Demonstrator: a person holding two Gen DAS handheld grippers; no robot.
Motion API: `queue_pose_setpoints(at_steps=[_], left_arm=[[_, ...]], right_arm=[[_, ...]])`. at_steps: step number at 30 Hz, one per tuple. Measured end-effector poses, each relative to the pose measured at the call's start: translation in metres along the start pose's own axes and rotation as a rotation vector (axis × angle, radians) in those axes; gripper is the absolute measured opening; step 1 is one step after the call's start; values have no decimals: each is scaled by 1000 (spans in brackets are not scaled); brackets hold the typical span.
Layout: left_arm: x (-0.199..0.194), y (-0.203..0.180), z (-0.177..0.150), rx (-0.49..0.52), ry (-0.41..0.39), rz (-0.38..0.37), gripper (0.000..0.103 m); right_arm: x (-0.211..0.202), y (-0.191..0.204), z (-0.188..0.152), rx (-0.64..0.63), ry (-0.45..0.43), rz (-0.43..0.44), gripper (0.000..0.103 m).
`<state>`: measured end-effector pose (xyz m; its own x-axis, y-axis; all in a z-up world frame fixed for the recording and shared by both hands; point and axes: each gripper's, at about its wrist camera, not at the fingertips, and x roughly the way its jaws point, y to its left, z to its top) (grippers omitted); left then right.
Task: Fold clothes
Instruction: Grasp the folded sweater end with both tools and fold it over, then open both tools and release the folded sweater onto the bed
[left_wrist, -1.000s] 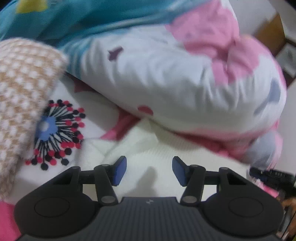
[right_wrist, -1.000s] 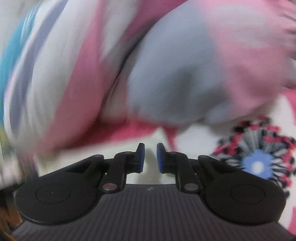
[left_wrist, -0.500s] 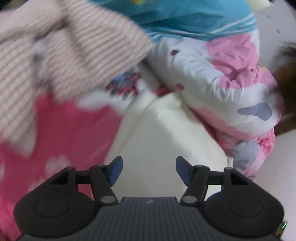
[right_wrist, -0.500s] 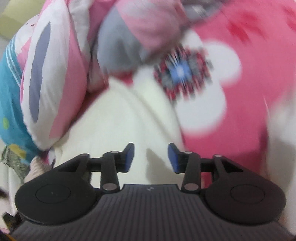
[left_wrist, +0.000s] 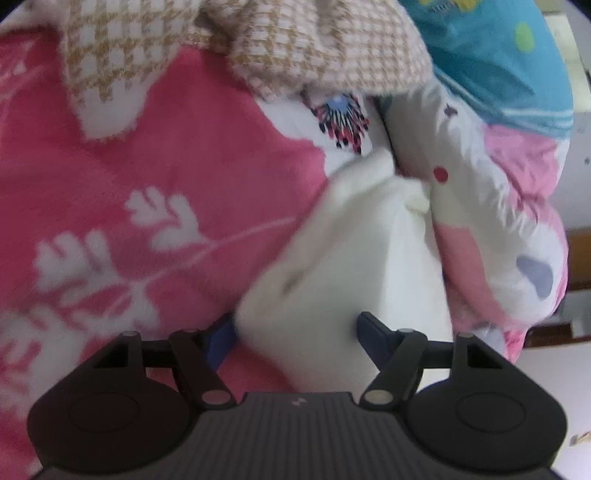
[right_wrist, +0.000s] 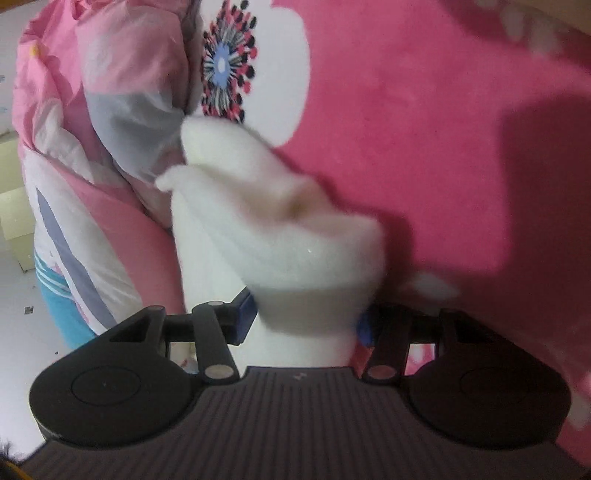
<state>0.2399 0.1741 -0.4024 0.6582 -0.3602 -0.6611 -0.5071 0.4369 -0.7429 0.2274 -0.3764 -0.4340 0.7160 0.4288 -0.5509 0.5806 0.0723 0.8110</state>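
The biggest thing I see is the pink bedspread (left_wrist: 155, 177), printed with white leaf shapes and a spiky blue-centred flower; it fills the left of my left wrist view and most of my right wrist view (right_wrist: 424, 129). Everything else I place against the white garment (left_wrist: 354, 266), the piece I am folding.

Next in size is the bundled quilt (left_wrist: 509, 206), white with pink and grey-blue patches and a teal part at its top. It presses right against the white garment's side, to the right of it in the left wrist view and to the left of it (right_wrist: 92, 147) in the right wrist view. Beyond the garment, at the top of the left wrist view, a tan-and-white checked knit (left_wrist: 295, 40) lies heaped on the bedspread, apart from the garment.

The white garment (right_wrist: 280, 236) lies on the bedspread as a soft, bunched mass, its far tip just short of the printed flower. Its near end runs down between both sets of jaws.

My left gripper (left_wrist: 295, 334) has its blue-padded jaws spread wide, with garment cloth filling the gap between them; I cannot tell whether they pinch it. My right gripper (right_wrist: 306, 319) is likewise spread, the cloth bulging between and over its pads, and again I cannot tell if it is clamped.
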Motion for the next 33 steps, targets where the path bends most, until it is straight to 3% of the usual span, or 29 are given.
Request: queue_pose_setpoints(at_steps=[2,4,6,10,15,19,23,27,29,33], left_arm=[[4,-4,1,23,-27,21,61],[5,-8,2,23,-36,44,38],[5,-12,3,20,-44,65,26],[-16,-25,5,18,-56,49,19],[-56,-35,3,43,-33,52,18],[-102,-31,-11,91,19,107,18],[-144,-1,-35,108,120,223,19],[-148,24,-49,202,212,328,34],[-149,21,-48,264,208,348,39],[-160,-1,-46,406,164,354,50]], right_arm=[[2,3,-5,-17,-29,5,51],[3,6,-11,-35,-62,-5,34],[2,12,-13,-70,-89,-24,28],[-11,31,-21,-150,-112,-19,22],[-35,45,-34,-190,-74,4,21],[-81,33,-52,-168,-36,-21,21],[-129,1,-74,-115,-6,-87,21],[-135,-27,-81,-222,77,-284,34],[-133,-31,-82,-309,105,-388,49],[-145,3,-92,-539,141,-517,49]])
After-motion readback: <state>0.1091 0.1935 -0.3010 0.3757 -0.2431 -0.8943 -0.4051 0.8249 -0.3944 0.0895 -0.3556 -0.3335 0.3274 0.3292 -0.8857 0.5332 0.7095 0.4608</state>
